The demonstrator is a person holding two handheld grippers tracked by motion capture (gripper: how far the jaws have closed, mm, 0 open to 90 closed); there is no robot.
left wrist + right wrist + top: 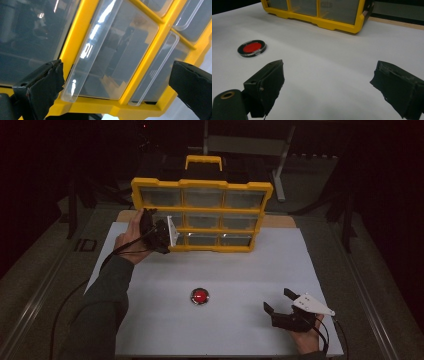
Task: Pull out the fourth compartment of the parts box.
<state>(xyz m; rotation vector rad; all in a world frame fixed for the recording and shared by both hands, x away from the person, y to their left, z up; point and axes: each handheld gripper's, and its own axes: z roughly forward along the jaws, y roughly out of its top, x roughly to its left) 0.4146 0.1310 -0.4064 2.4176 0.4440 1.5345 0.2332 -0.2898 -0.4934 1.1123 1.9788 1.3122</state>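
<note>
Nearest to me, at the near right of the white table point(225, 270), my right gripper point(281, 306) rests in the person's hand with its two black jaws spread wide and nothing between them. The jaw pads look rough and ragged at the edges, and a grey three-cornered plate sits on top.

A little farther, near the middle of the table, lies one small round disc point(200, 295), red in the centre with a dark glossy rim, flat on the matte white surface. It is well apart from both grippers.

Farther still, at the far left, my left gripper point(162, 236) is held up against the lower left corner of the yellow organizer case point(202, 184). Its jaws stand wide, straddling a drawer front without closing on anything.

The case stands upright on the far half of the table, a hard yellow plastic frame with a handle on top. I count nine clear drawers point(110, 50) in three rows of three. They are smooth, see-through plastic with raised lip pulls that catch the light. Through the fronts I see only dim reflections and dark shapes; I cannot tell whether any drawer holds something.
</note>
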